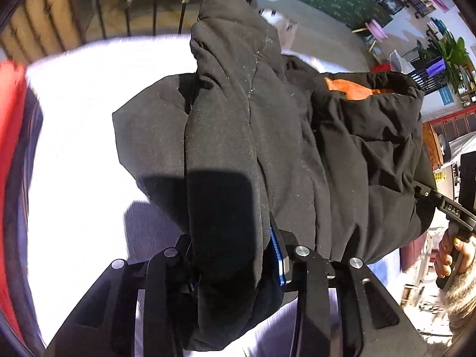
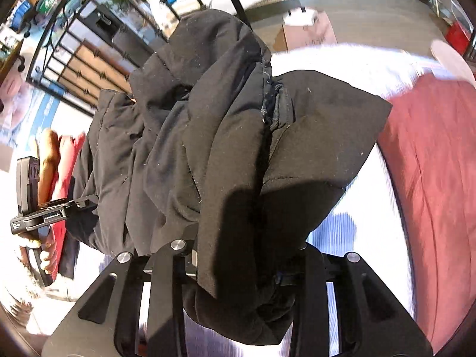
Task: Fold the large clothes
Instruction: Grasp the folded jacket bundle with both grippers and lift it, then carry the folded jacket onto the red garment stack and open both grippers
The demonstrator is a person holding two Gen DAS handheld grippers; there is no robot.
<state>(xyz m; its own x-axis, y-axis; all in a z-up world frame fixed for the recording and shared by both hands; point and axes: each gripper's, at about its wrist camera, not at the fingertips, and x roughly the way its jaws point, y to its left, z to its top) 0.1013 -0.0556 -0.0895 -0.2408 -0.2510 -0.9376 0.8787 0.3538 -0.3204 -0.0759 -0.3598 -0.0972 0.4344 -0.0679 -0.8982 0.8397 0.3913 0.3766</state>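
Note:
A large black padded jacket [image 1: 267, 136] with an orange lining patch [image 1: 348, 89] hangs bunched between both grippers above a white sheet [image 1: 77, 125]. My left gripper [image 1: 235, 255] is shut on a thick fold of the jacket; its fingertips are buried in the cloth. My right gripper [image 2: 238, 255] is shut on another fold of the same jacket [image 2: 232, 136]. The right gripper also shows at the right edge of the left wrist view [image 1: 446, 208], and the left gripper at the left edge of the right wrist view [image 2: 44, 211].
A red blanket [image 2: 431, 178] lies on the bed beside the white sheet [image 2: 351, 65]. A black metal bed frame [image 1: 184, 3] stands behind. The floor beyond holds a pink stool [image 1: 376, 28], a plant [image 1: 449, 50] and shelves.

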